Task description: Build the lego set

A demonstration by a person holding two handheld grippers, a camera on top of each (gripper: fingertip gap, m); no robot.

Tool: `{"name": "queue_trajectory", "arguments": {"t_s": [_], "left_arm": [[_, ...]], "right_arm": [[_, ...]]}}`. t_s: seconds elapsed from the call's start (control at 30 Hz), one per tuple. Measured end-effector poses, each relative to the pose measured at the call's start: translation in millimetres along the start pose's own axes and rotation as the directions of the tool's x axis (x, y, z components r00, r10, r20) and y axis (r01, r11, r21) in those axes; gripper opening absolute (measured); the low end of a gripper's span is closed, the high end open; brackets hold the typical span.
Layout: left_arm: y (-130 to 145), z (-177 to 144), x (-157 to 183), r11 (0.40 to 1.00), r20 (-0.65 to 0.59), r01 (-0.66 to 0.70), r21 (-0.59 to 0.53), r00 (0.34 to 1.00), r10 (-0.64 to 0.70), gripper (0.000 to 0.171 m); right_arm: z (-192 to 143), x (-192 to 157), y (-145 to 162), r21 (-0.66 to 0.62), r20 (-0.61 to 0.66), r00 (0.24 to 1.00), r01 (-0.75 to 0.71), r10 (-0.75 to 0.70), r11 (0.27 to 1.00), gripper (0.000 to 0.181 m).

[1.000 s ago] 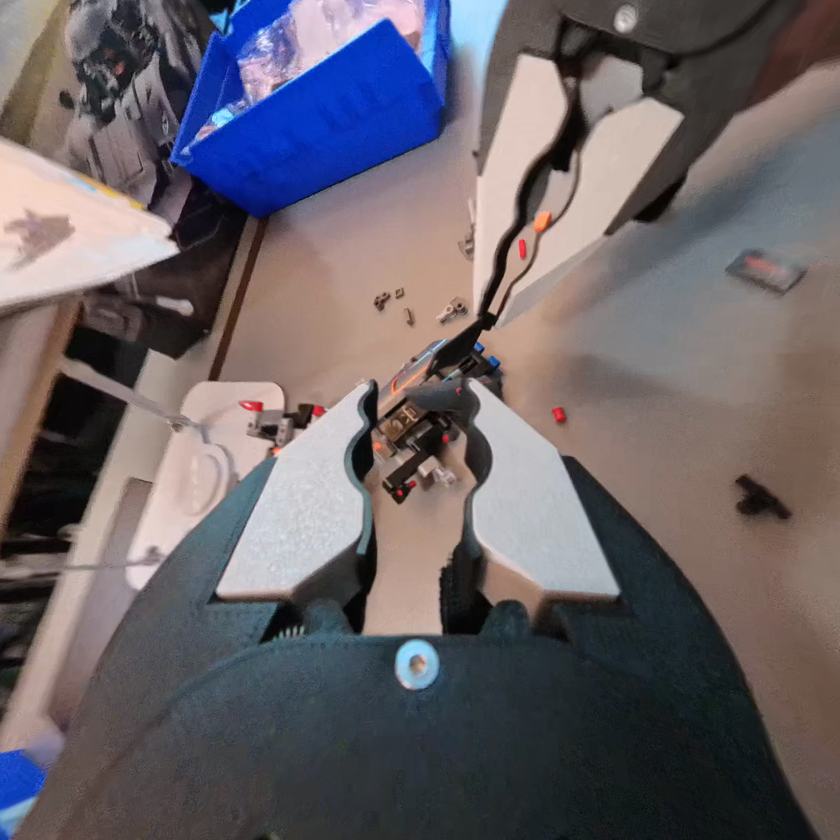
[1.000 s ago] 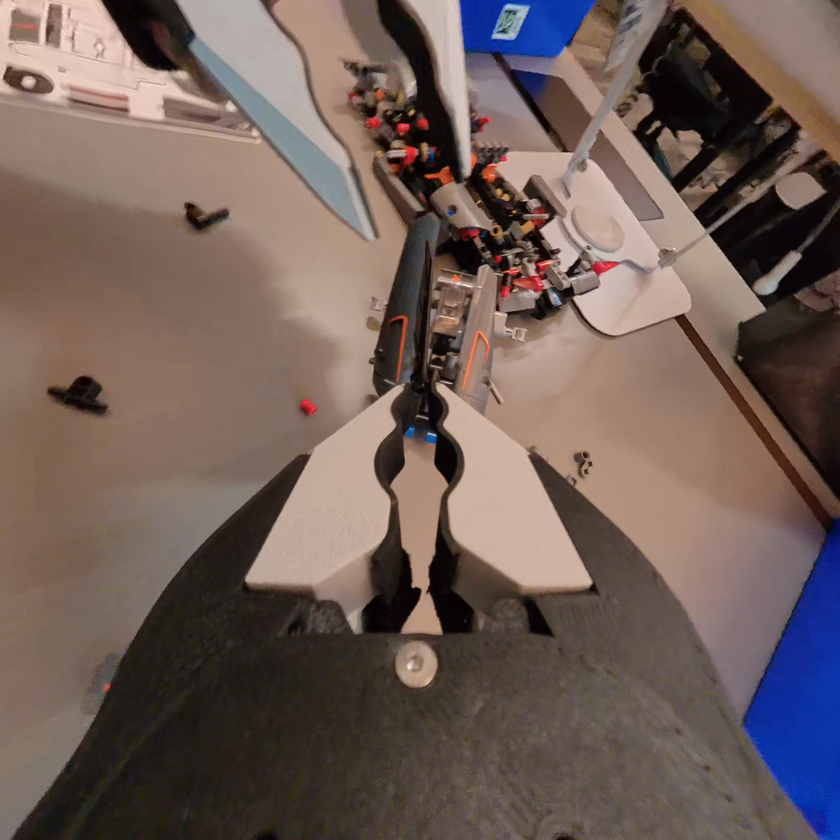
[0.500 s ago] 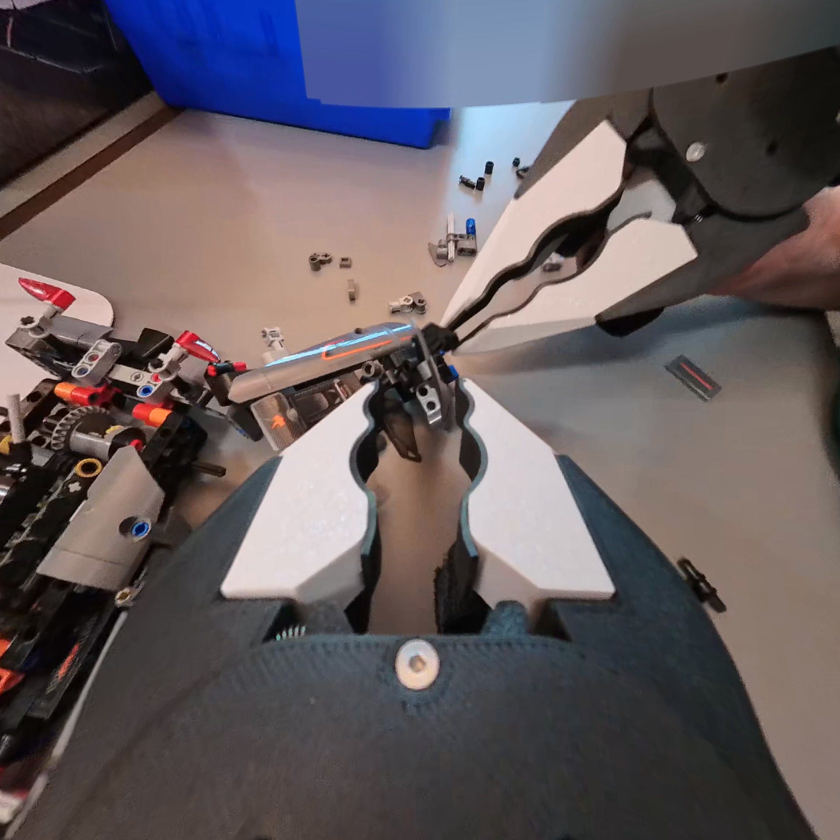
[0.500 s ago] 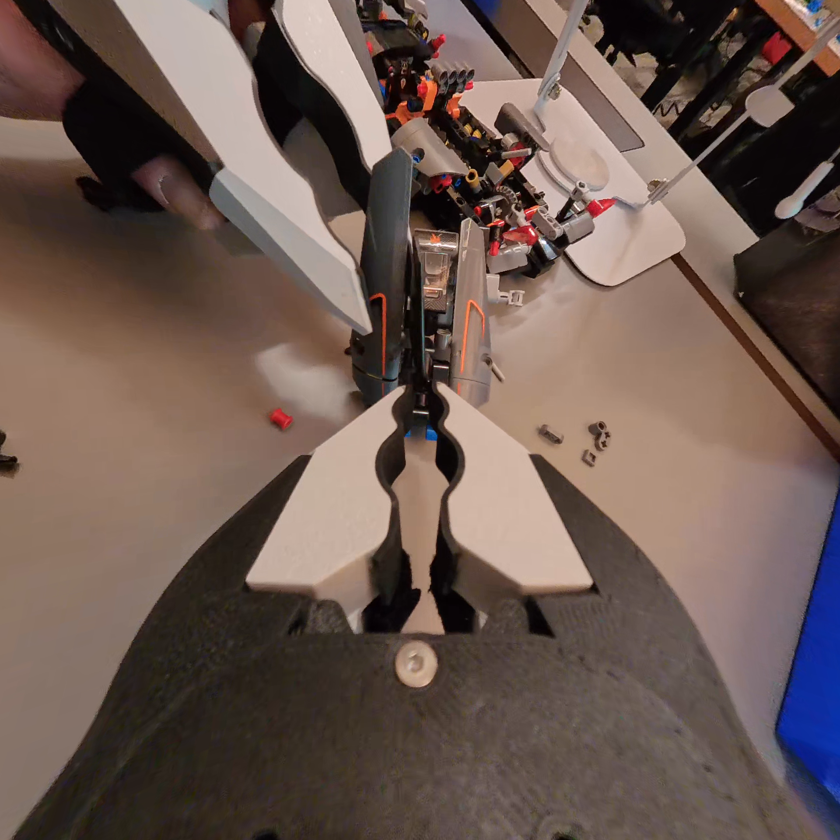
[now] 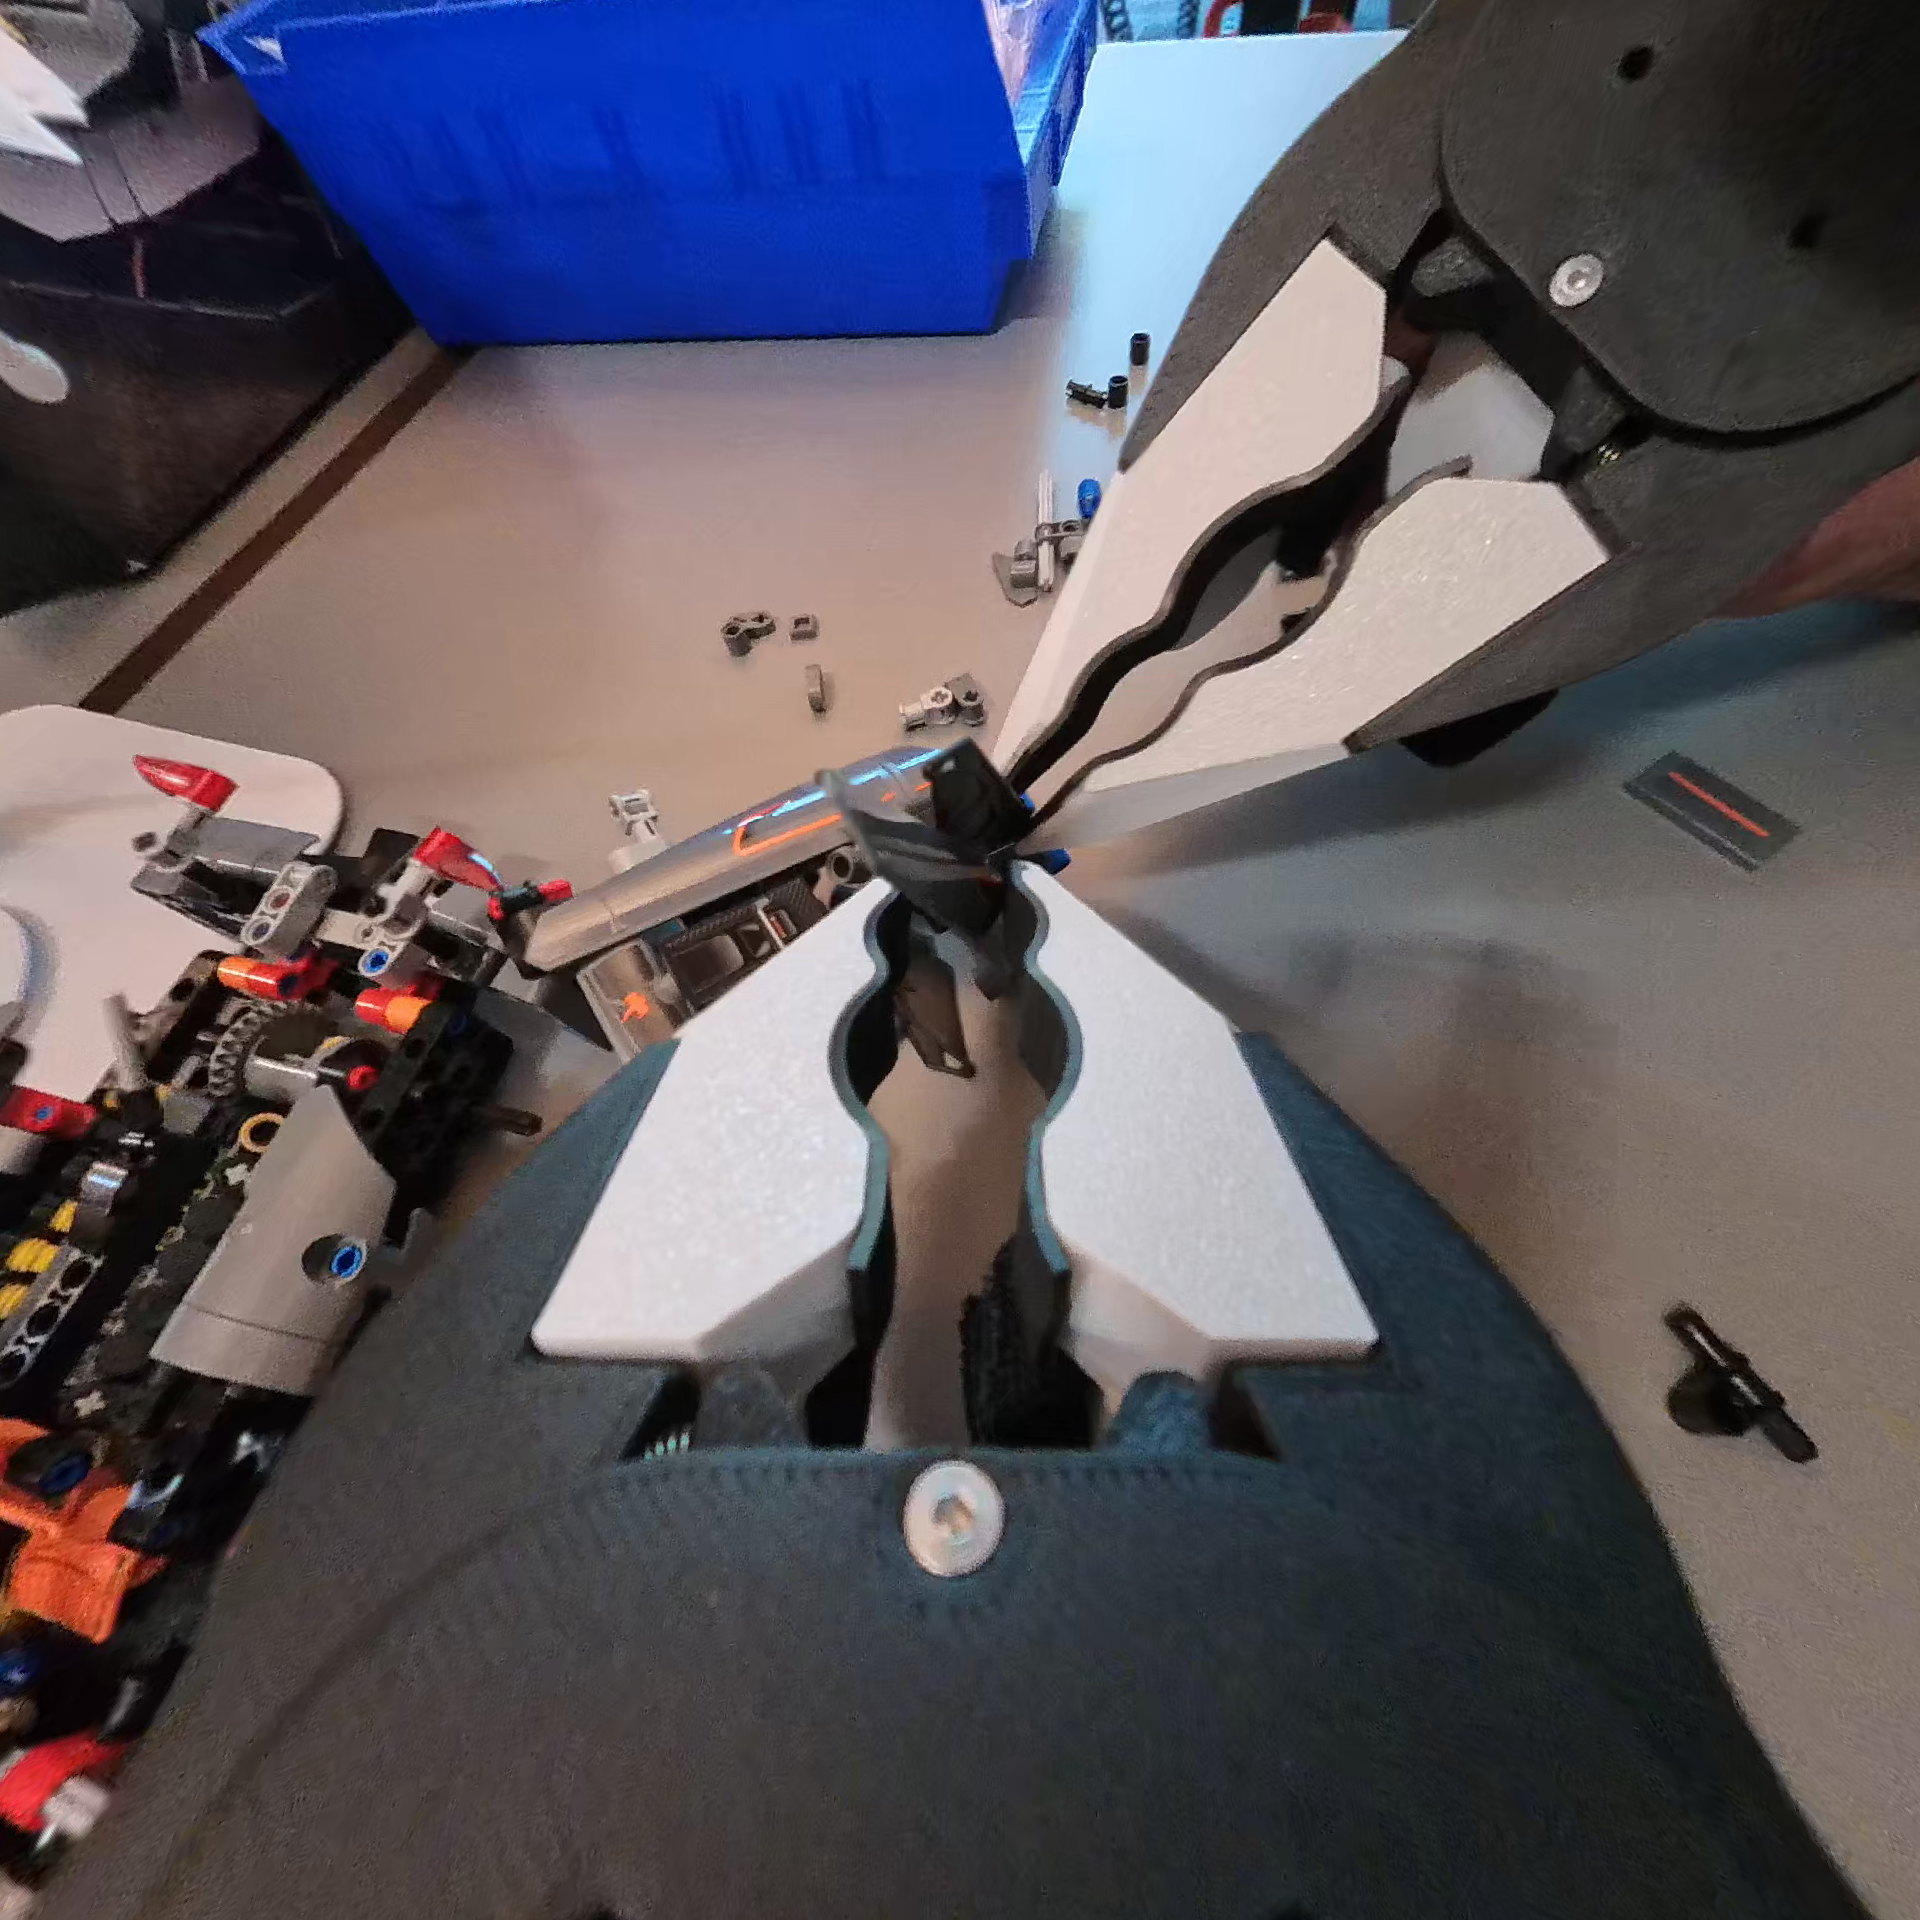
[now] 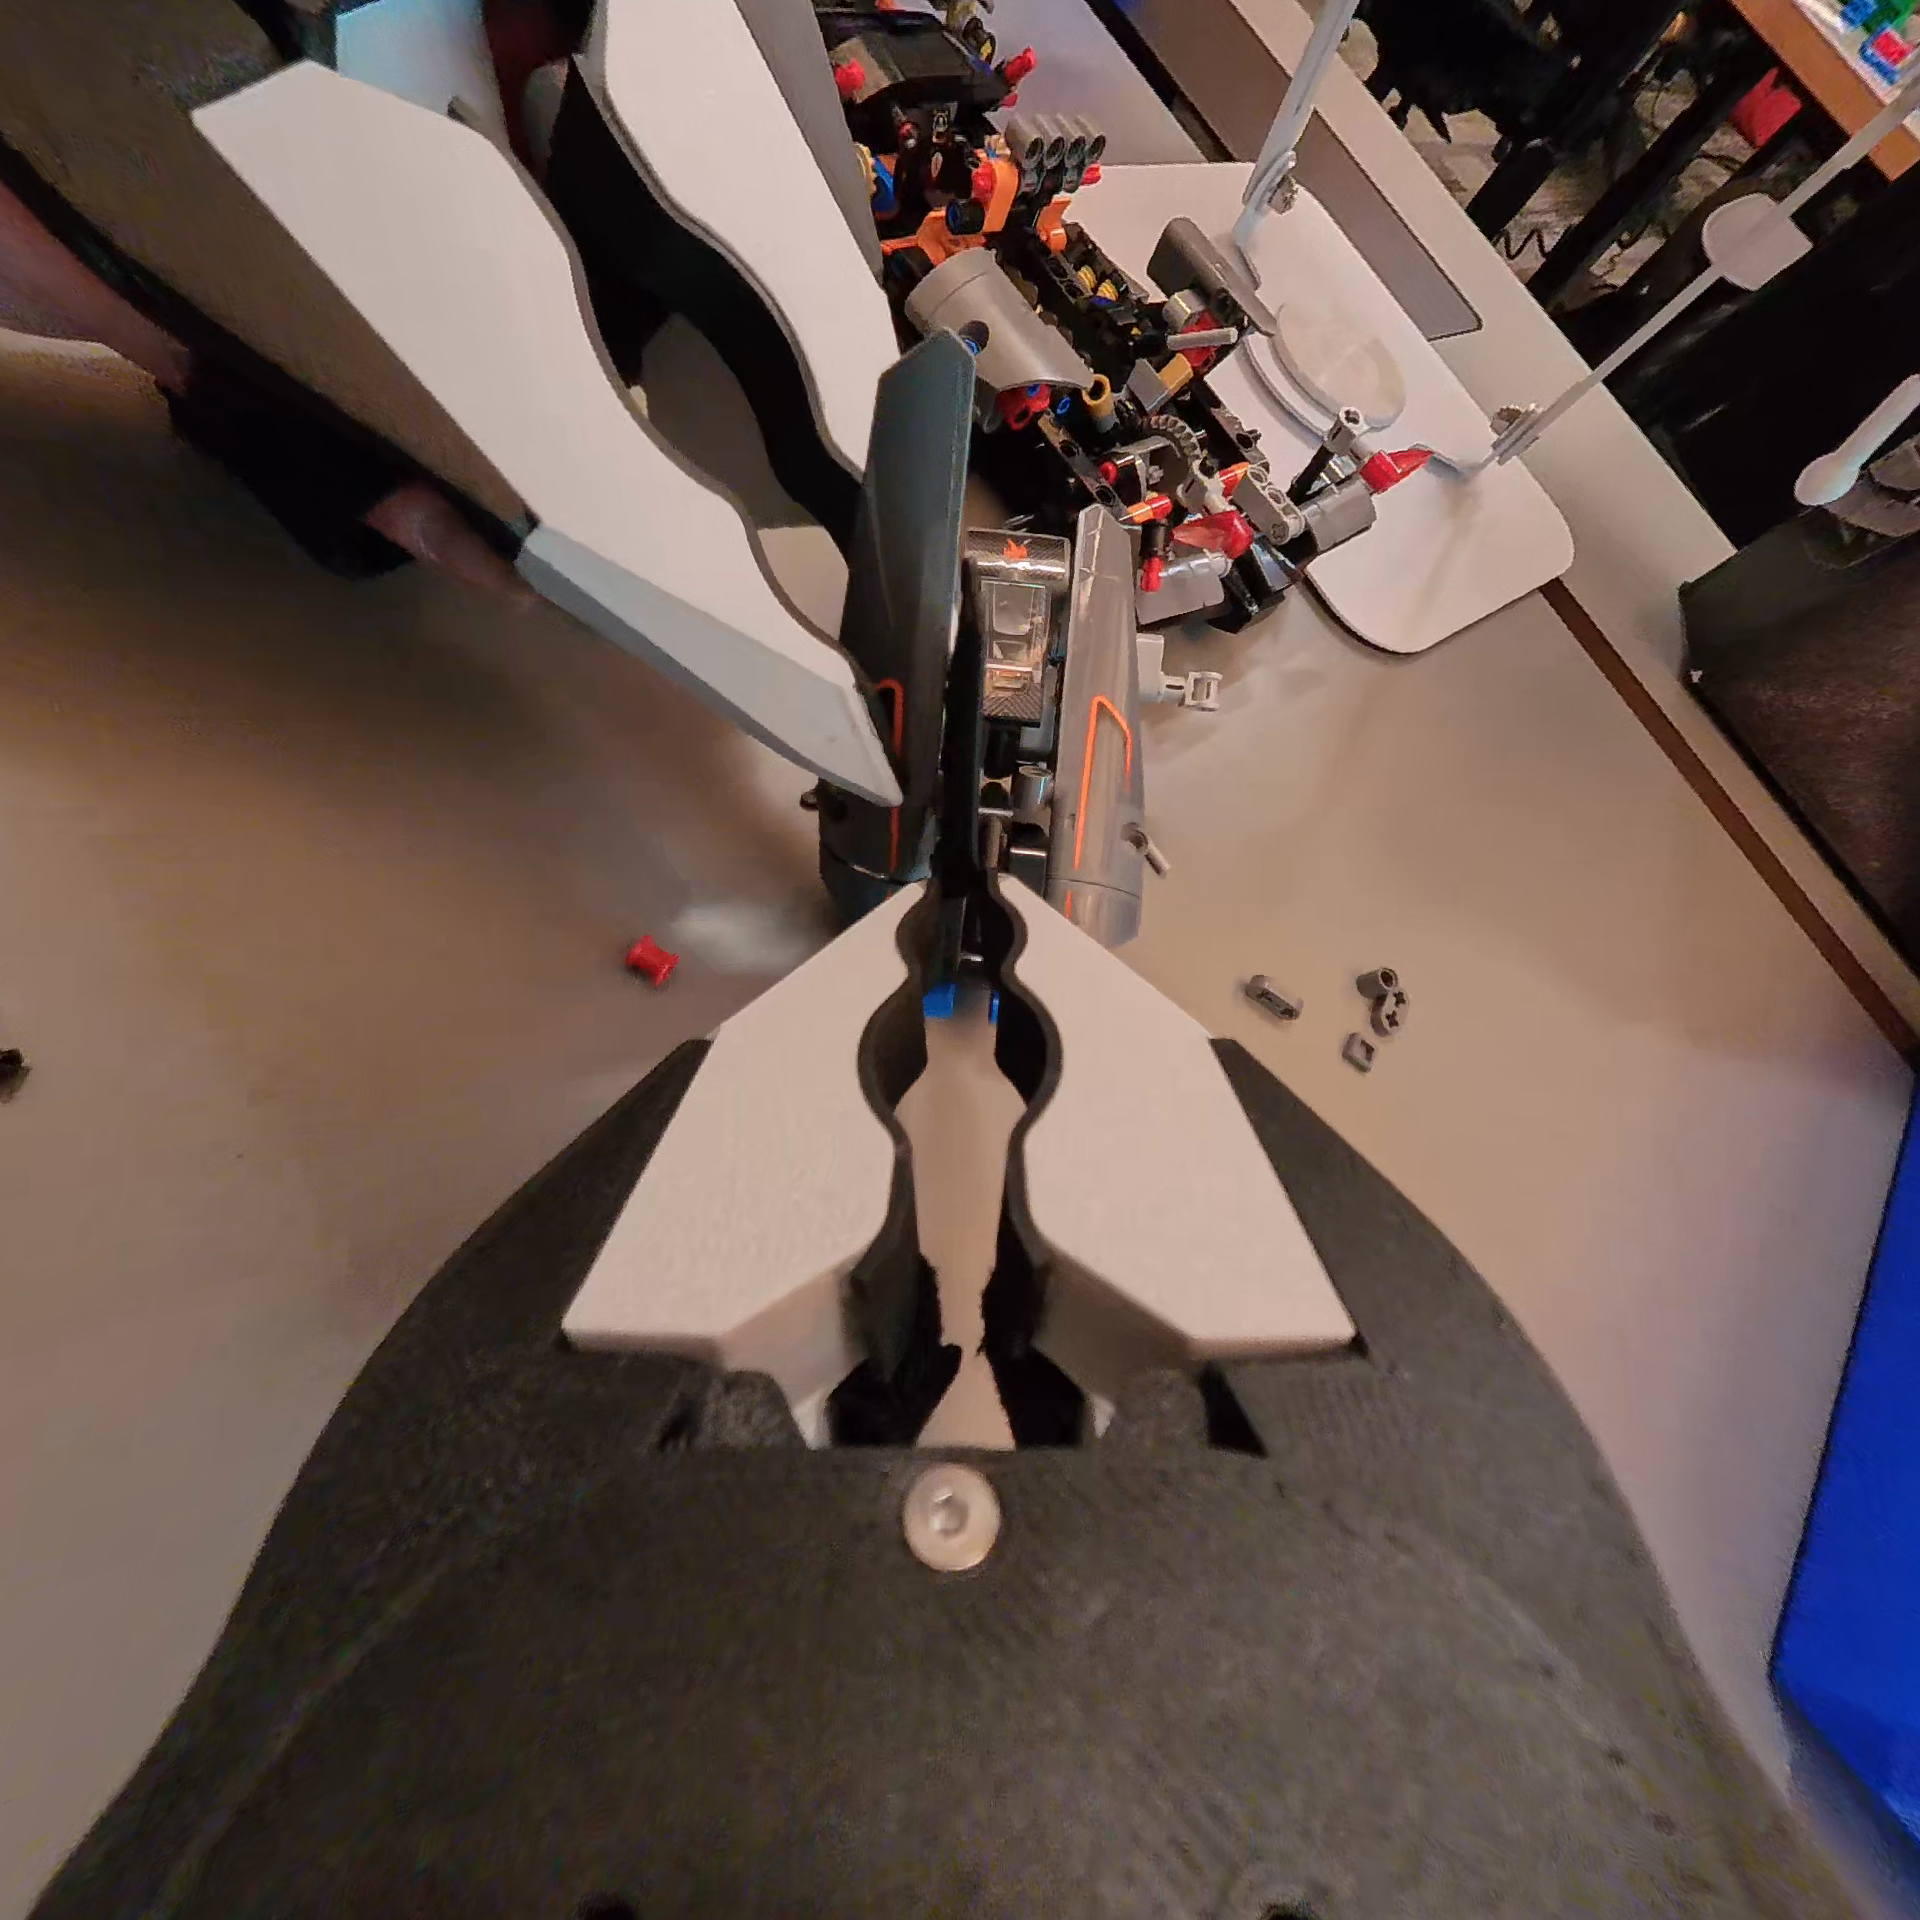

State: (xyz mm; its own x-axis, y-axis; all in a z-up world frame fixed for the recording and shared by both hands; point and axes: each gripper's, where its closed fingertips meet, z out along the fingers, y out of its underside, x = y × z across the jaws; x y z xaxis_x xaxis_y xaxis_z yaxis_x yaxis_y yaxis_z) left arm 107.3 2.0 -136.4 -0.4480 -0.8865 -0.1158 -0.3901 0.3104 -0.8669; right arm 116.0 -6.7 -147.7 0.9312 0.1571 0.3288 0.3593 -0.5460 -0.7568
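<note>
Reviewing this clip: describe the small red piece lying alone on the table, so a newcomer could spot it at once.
In the right wrist view, start from the grey lego assembly held at the right gripper. On the bare table to its left lies the red piece. It is spool-shaped and the only red one lying apart from the build.

1. Warm, moderately dim indoor light; soft shadow on the table [image 5: 1455, 1039] right of the left gripper [image 5: 951, 904].
2. Cool glare streak along the grey lego panel [image 5: 717, 862].
3. Strong fisheye bending at edges.
4. Blurred blue bin [image 5: 665, 177] behind.
</note>
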Motion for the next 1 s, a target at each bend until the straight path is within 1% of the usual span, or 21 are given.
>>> {"name": "queue_trajectory", "arguments": {"t_s": [0.3,0.37,0.57,0.63,1.0], "left_arm": [[-0.8,0.1,1.4,0.996,0.070,-0.089,0.007,0.994,0.088,0.015],[-0.8,0.6,2.1,0.995,0.075,-0.095,0.011,0.993,0.094,0.015],[-2.2,2.1,1.2,0.989,0.113,-0.146,0.002,0.983,0.145,0.014],[-2.9,2.3,2.1,0.990,0.121,-0.143,0.012,0.983,0.140,0.015],[-4.5,3.7,3.9,0.977,0.162,-0.212,0.002,0.965,0.209,0.014]], "right_arm": [[-0.8,-4.5,1.2,-0.002,0.028,0.997,-0.076,0.076,0.997,0.004],[-2.9,-0.2,0.9,0.003,0.011,0.997,-0.072,0.072,0.997,0.004],[-2.4,-0.6,2.0,-0.006,0.023,0.998,-0.065,0.066,0.998,0.004],[-1.8,-3.2,2.9,-0.010,0.031,0.997,-0.066,0.067,0.998,0.004],[-1.6,0.5,5.0,-0.011,0.015,0.998,-0.068,0.068,0.998,0.004]]}}
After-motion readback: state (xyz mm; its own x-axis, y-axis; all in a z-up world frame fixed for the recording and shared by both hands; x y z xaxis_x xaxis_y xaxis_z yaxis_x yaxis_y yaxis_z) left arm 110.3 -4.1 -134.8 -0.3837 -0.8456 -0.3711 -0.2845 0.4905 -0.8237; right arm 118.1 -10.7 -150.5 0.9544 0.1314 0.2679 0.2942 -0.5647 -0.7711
